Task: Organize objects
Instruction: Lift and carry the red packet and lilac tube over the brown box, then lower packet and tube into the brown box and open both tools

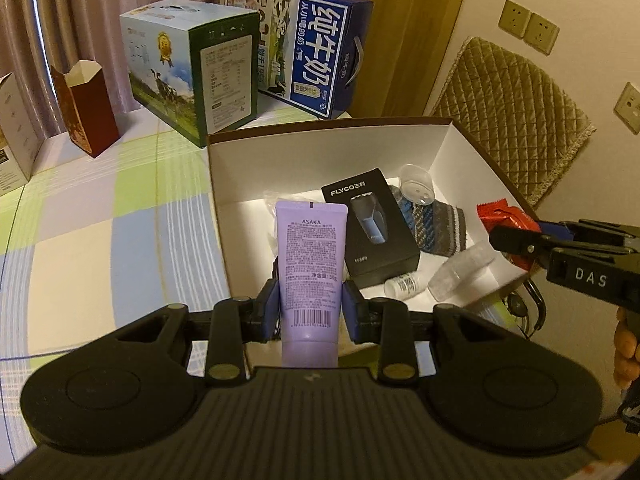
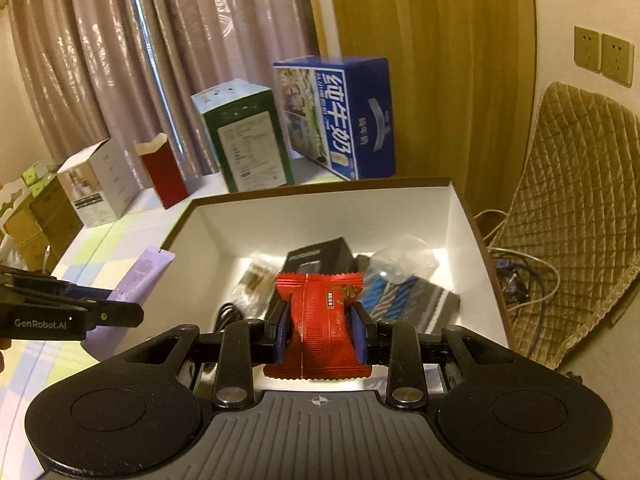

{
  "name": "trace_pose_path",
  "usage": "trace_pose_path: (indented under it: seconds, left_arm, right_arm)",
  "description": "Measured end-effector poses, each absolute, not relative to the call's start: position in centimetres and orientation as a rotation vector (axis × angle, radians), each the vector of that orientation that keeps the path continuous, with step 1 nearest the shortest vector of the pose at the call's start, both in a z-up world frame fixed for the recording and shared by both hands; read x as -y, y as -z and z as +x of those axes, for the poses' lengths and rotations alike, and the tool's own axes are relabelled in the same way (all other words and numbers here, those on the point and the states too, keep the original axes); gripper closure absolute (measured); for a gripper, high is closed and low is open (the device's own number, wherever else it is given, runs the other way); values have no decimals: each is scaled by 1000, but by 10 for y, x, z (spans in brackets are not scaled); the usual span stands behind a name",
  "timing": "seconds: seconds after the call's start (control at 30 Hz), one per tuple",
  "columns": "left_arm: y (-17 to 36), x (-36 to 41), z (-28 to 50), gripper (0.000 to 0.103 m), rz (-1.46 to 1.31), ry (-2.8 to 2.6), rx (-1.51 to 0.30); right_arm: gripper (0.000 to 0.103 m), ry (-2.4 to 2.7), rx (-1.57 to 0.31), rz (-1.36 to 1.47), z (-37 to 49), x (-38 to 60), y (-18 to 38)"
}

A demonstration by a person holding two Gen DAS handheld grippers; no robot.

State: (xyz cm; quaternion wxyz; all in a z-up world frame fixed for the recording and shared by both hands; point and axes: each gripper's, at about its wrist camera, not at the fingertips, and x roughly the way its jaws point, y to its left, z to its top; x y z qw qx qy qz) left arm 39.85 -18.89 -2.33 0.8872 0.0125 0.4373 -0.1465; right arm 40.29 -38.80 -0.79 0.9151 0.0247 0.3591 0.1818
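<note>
Left hand-held gripper (image 1: 310, 306) clenched on purple ASAKA tube (image 1: 310, 256), pads at tube's lower body, crimped end pointing away, held at near-left rim of white open box (image 1: 320, 160). Right hand-held gripper (image 2: 320, 330) clenched on red snack packet (image 2: 320, 320), held over box interior. In box: black FLYCO shaver box (image 1: 370, 224), striped knit cloth (image 1: 438, 228), clear plastic cup (image 1: 418, 184). Box sat on checked worktop (image 1: 100, 220).
</note>
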Motion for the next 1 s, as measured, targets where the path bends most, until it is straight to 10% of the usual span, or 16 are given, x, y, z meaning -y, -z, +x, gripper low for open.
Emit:
trace_pose_path:
  seconds: [1.0]
  left_arm:
    - [86,239,517,75,49,236,-1047]
  right_arm:
    - [74,-398,-832,51,510,406,51]
